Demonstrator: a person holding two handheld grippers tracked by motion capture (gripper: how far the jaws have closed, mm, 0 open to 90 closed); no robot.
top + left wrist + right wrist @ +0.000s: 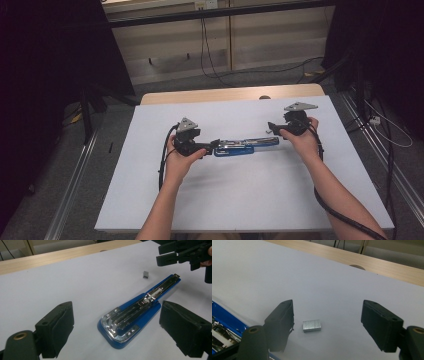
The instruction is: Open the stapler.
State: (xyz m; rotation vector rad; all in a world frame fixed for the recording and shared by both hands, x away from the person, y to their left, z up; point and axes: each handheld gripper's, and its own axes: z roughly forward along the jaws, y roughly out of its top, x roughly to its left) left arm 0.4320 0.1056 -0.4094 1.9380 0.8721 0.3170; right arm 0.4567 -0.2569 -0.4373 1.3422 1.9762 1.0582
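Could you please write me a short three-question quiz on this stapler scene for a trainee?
1. True or false: the blue stapler lies opened out flat on the white table.
2. What small metal thing lies on the table between the jaws of the right claw?
3. Is the left claw A) shut on the stapler, B) open with the stapler's end between its jaws, or C) lifting the stapler?

Key:
1. True; its metal staple track faces up.
2. A block of staples, untouched by the pads.
3. B.
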